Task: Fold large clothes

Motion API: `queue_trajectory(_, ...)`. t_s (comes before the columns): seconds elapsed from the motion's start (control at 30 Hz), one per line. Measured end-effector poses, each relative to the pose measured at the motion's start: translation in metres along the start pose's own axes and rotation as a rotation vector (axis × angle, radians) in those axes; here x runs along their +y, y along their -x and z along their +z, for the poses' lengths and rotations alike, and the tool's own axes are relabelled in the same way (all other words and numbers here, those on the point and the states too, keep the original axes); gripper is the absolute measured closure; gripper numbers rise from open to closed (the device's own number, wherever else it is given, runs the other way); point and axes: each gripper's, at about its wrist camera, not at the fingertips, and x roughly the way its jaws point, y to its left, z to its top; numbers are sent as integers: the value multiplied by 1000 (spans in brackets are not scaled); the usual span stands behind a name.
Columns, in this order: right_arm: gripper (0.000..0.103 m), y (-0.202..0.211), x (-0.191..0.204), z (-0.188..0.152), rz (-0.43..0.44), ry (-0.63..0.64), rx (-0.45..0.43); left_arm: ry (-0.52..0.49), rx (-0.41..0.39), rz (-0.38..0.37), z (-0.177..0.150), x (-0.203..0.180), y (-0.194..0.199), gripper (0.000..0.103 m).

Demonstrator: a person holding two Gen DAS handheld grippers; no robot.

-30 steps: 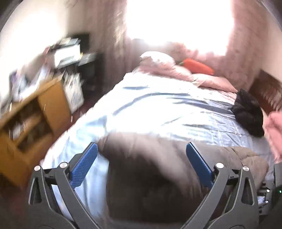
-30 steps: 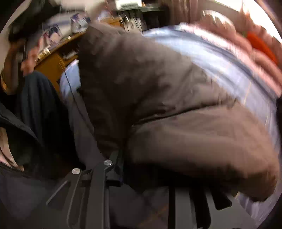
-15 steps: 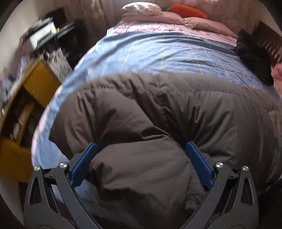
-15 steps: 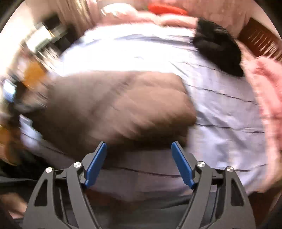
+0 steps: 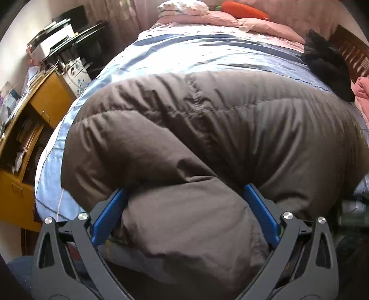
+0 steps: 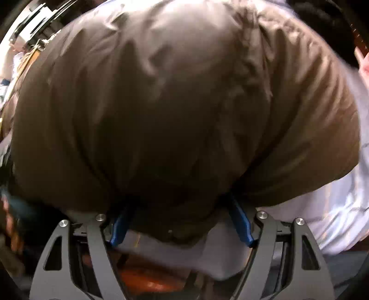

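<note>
A large brown puffer jacket (image 5: 196, 129) lies on a bed with a light blue sheet (image 5: 184, 53). My left gripper (image 5: 184, 191) is open, its blue fingers (image 5: 259, 207) set wide on either side of a thick fold of the jacket at the near edge. In the right wrist view the same jacket (image 6: 175, 103) fills almost the whole frame. My right gripper (image 6: 180, 207) is open too, with a bulge of the jacket between its blue fingers (image 6: 239, 221). The fingertips of both are partly buried in the fabric.
A black garment (image 5: 327, 62) lies at the bed's far right, by a pink one (image 5: 362, 90). Pink pillows (image 5: 207, 16) and an orange cushion (image 5: 242, 9) sit at the head. A wooden desk (image 5: 30, 115) with clutter stands left of the bed.
Both grippers have moved down and in toward the jacket's near edge. The right gripper, which was back from the jacket half a second ago, now has fabric between its fingers.
</note>
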Motion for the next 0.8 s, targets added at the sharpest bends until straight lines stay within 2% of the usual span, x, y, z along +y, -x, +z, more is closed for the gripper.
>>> queue_trajectory(0.17, 27, 3, 3, 46, -153, 15, -168, -1, 12, -44, 16, -19, -21, 2)
queue_trajectory(0.23, 24, -16, -7, 53, -144, -30, -140, 4, 32, -36, 22, -22, -39, 2)
queue_trajectory(0.27, 13, -29, -12, 52, -138, -52, -103, 12, 44, -21, 23, -23, -51, 2)
queue_trajectory(0.3, 7, -34, -19, 47, -123, -67, -78, 18, 53, -16, 23, -23, -56, 2)
queue_trajectory(0.37, 7, -33, -37, 39, -27, -147, -22, 27, 66, -29, 21, -21, -59, 2)
queue_trajectory(0.4, 11, -24, -47, 34, 19, -194, -11, 42, 55, -52, 19, -17, -53, 2)
queue_trajectory(0.47, 16, 4, -60, 24, 99, -257, -55, 78, 30, -77, 13, -5, -37, 2)
queue_trajectory(0.5, 17, 18, -64, 20, 105, -266, -92, 106, 3, -68, 9, 3, -21, 2)
queue_trajectory(0.53, 19, 40, -69, 17, 89, -261, -172, 124, -35, -55, 6, 9, -6, 2)
queue_trajectory(0.57, 26, 56, -71, 16, 68, -247, -236, 142, -101, -25, 2, 16, 15, 2)
queue_trajectory(0.63, 38, 85, -71, 27, 67, -184, -355, 145, -189, 30, 2, 21, 38, 2)
queue_trajectory(0.67, 47, 89, -68, 42, 96, -152, -372, 135, -218, 57, 6, 20, 44, 2)
queue_trajectory(0.7, 54, 89, -55, 54, 136, -92, -377, 122, -221, 66, 10, 18, 44, 2)
queue_trajectory(0.73, 56, 86, -45, 58, 145, -52, -375, 103, -218, 72, 14, 15, 41, 2)
queue_trajectory(0.8, 59, 73, -26, 73, 123, 76, -384, 69, -189, 95, 20, 5, 28, 2)
